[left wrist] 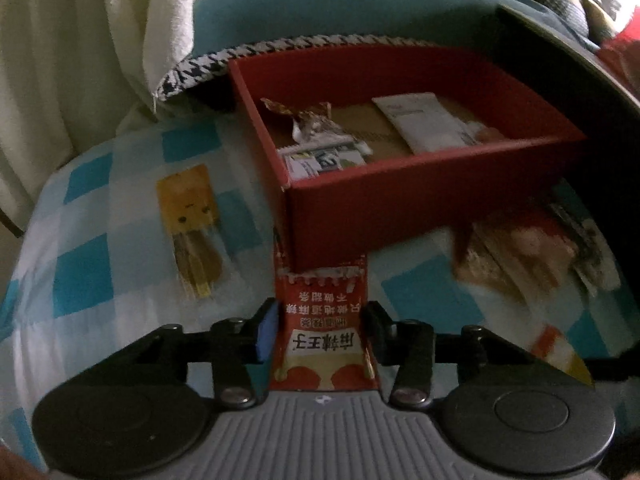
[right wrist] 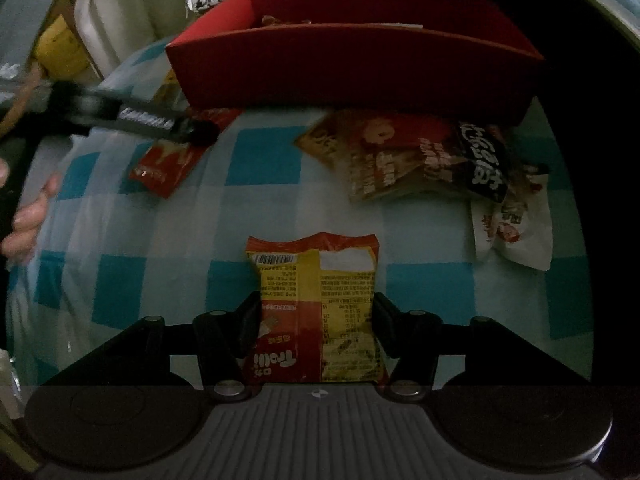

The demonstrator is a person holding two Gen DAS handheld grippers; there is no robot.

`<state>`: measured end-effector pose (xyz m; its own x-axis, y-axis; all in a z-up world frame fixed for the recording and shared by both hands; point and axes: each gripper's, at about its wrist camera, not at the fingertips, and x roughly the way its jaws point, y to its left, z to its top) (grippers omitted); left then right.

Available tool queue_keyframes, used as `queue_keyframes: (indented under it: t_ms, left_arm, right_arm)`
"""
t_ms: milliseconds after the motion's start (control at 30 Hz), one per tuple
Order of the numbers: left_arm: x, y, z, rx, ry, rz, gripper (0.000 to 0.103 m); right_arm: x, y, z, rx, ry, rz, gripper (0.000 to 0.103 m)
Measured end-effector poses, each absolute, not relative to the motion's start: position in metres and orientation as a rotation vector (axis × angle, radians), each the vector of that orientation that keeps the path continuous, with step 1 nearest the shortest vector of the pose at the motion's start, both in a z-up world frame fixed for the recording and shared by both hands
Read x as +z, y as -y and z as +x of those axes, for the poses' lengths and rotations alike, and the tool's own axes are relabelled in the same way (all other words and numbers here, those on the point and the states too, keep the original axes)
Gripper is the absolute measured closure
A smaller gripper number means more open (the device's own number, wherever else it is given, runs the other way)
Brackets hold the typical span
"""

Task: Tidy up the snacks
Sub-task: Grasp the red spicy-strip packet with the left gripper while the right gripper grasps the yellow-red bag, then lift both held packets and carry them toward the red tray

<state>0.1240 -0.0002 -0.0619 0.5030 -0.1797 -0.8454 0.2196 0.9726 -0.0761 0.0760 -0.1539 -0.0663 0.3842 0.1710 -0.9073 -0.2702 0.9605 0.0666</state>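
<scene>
My left gripper (left wrist: 322, 328) is shut on a narrow red snack packet (left wrist: 324, 312) with white lettering, whose far end reaches the foot of the red cardboard box (left wrist: 420, 196). The right wrist view shows this gripper (right wrist: 200, 132) from the side, over that red packet (right wrist: 164, 164). My right gripper (right wrist: 316, 320) is shut on a yellow and red snack packet (right wrist: 316, 280), printed back facing up, just above the checked bedspread (right wrist: 160, 240). The red box (right wrist: 352, 68) lies beyond it. Inside the box are a crumpled brown wrapper (left wrist: 312, 120) and a white packet (left wrist: 420, 124).
A yellow packet (left wrist: 192, 216) lies left of the box. A loose pile of snacks (right wrist: 400, 156) sits at the box's front right, with a black packet (right wrist: 484, 160) and a white one (right wrist: 512, 232). A person's hand (right wrist: 28, 216) shows at the left edge. A teal pillow (left wrist: 340, 12) lies behind the box.
</scene>
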Motion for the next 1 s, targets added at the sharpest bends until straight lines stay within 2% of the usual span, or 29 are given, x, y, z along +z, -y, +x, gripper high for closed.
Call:
queue_keyframes:
  t_ms: [567, 833, 1000]
  left_arm:
    - [-0.057, -0.002, 0.069, -0.309, -1.072, 0.098, 0.064]
    - [-0.064, 0.001, 0.074, -0.311, -1.059, 0.13, 0.047]
    - [-0.066, 0.008, 0.07, -0.306, -1.042, 0.187, 0.044]
  right_arm:
    - [-0.065, 0.149, 0.075, 0.31, -1.15, -0.125, 0.037]
    - [-0.067, 0.145, 0.076, 0.318, -1.149, -0.143, 0.032]
    - [-0.071, 0.138, 0.076, 0.334, -1.151, -0.172, 0.021]
